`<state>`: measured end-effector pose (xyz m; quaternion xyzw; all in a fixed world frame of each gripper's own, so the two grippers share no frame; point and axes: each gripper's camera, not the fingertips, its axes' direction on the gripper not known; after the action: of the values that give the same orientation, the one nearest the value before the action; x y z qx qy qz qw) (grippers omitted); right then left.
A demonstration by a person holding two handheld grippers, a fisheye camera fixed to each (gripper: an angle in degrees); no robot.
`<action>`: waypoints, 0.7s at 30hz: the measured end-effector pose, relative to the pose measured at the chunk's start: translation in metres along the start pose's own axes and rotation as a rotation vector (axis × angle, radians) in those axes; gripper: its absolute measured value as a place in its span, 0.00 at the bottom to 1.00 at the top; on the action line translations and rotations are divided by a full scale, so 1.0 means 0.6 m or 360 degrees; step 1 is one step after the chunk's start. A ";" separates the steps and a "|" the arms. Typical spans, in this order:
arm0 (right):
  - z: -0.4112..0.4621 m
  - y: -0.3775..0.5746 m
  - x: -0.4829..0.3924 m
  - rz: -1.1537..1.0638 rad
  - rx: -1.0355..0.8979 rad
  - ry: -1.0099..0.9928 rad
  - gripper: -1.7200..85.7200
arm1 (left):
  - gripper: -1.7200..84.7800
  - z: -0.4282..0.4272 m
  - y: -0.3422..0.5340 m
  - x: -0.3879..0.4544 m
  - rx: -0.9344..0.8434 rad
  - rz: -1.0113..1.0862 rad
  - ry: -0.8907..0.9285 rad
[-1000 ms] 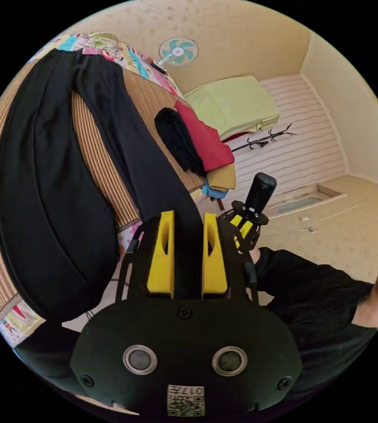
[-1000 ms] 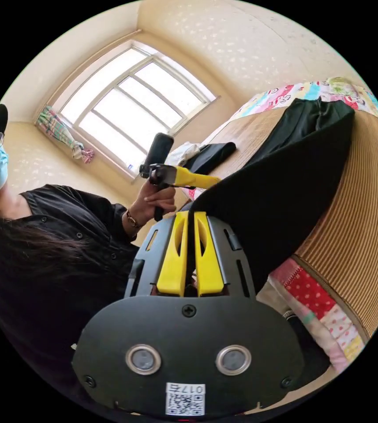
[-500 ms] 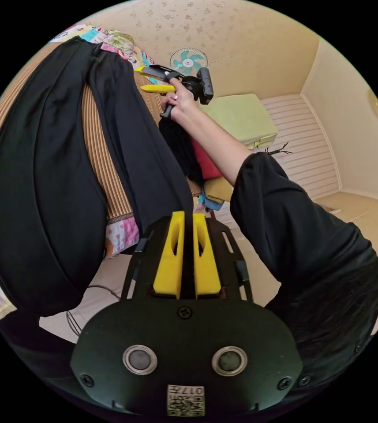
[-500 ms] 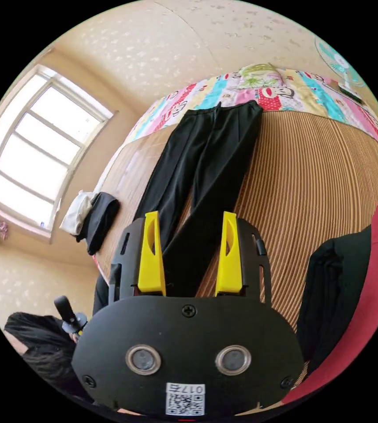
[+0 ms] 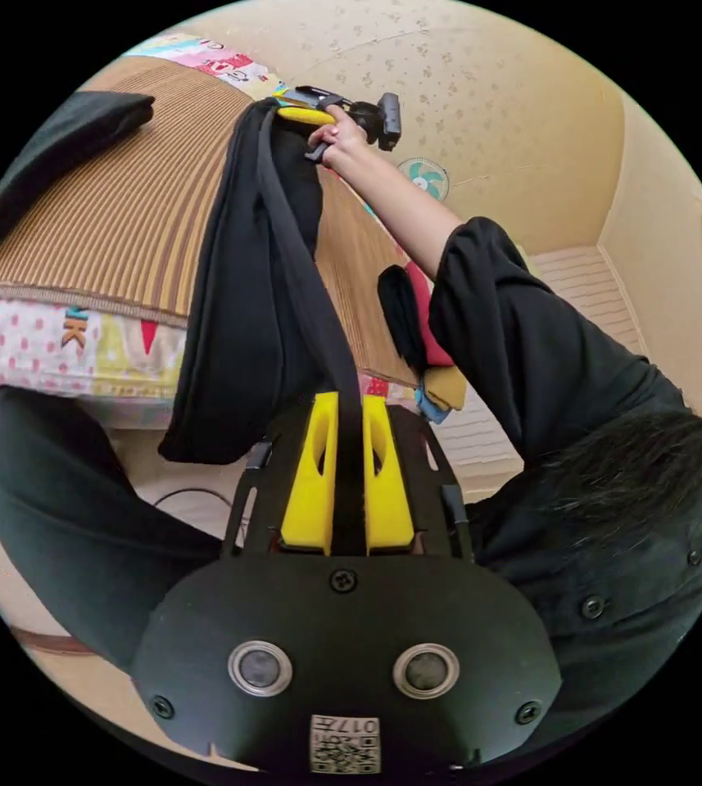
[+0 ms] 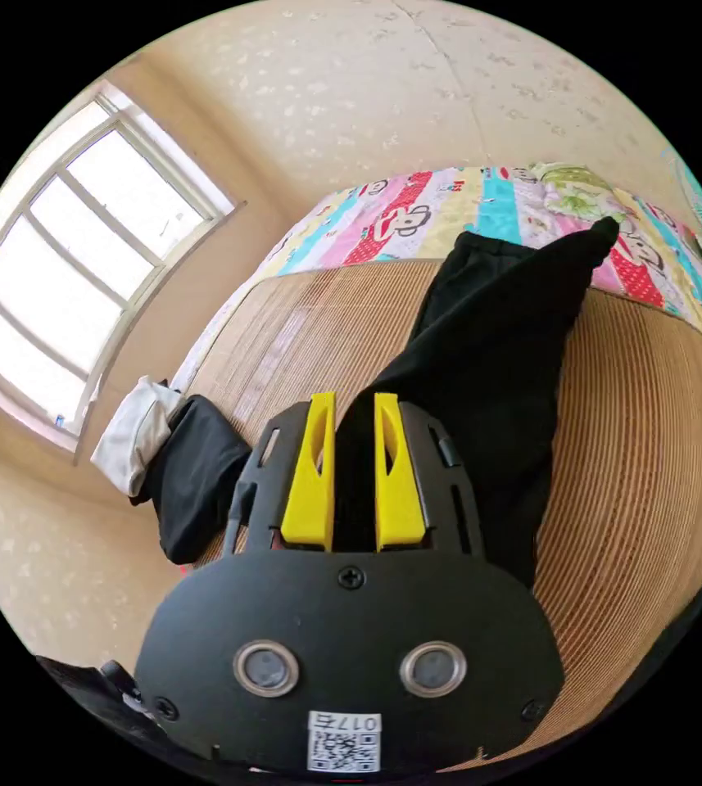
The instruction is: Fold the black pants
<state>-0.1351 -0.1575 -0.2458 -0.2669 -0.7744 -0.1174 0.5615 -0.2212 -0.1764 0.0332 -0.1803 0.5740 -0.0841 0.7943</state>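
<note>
The pants (image 5: 244, 327) hide the right gripper's (image 5: 305, 115) jaw tips; the fan (image 5: 427, 178) sits partly behind the arm (image 5: 400, 205).

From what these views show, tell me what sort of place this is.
Most likely a bedroom in a home: a bed with a woven mat over a cartoon-print sheet, a large window, and a fan by the wall.

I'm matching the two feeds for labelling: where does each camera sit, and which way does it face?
Left gripper view: rides the left gripper, low beside the bed, facing up along the black pants toward the right gripper; the person's arm shows.
Right gripper view: rides the right gripper, above the woven mat, facing the window.
Shared: the pants and mat.
</note>
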 end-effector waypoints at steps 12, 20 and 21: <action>-0.102 0.545 0.063 0.0182 -0.0049 0.0154 0.16 | 0.14 -0.017 -0.060 -0.142 0.0057 -0.0135 -0.0219; -0.155 0.797 -0.005 0.0184 -0.0191 -0.0175 0.07 | 0.06 0.193 -0.071 -0.141 -0.0612 0.0026 -0.0461; -0.161 0.822 -0.017 0.0148 -0.0335 -0.0180 0.07 | 0.06 0.222 -0.041 -0.140 -0.0815 0.0026 -0.0432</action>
<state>0.2142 0.2022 -0.2804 -0.3662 -0.7750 -0.1567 0.4906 -0.1213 -0.1449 0.1535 -0.3800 0.4665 0.0949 0.7931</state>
